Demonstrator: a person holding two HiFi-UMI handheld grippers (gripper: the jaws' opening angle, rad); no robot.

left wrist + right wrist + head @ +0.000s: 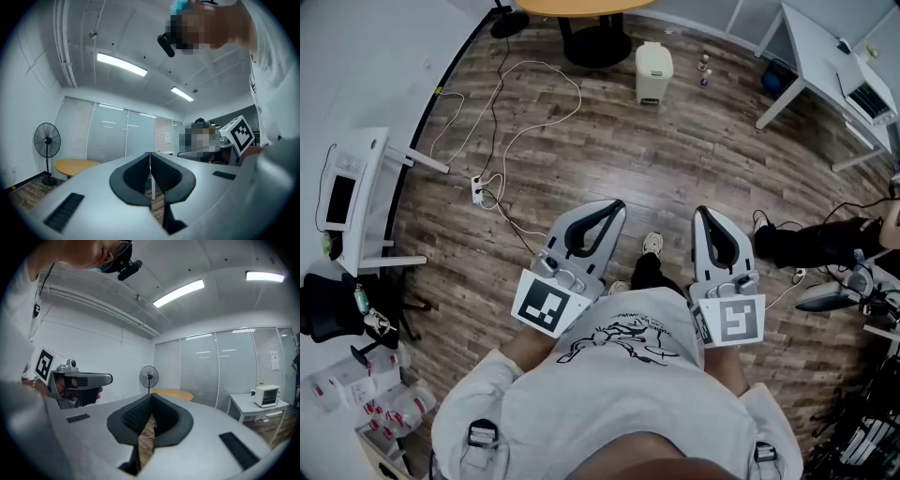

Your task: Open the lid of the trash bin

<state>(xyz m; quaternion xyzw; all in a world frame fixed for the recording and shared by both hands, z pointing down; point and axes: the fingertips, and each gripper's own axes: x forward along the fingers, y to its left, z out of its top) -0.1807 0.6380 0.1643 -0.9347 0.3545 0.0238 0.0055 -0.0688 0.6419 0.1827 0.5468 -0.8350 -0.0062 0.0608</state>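
The trash bin [653, 71] is small and cream-coloured, standing on the wood floor far ahead by the round table's black base [595, 43]; its lid lies down. My left gripper [616, 205] and right gripper [701, 213] are held side by side at waist height, far short of the bin, both pointing forward. Each is shut with nothing between its jaws. In the left gripper view the left gripper [150, 155] shows black pads pressed together, and the right gripper [151, 397] looks the same in its own view. Neither gripper view shows the bin.
White cables and a power strip [478, 190] trail over the floor to the left of the way ahead. White desks stand at left [364, 199] and far right [821, 45]. A small bottle [704, 68] stands beside the bin. A seated person's legs [811, 243] stretch in from the right.
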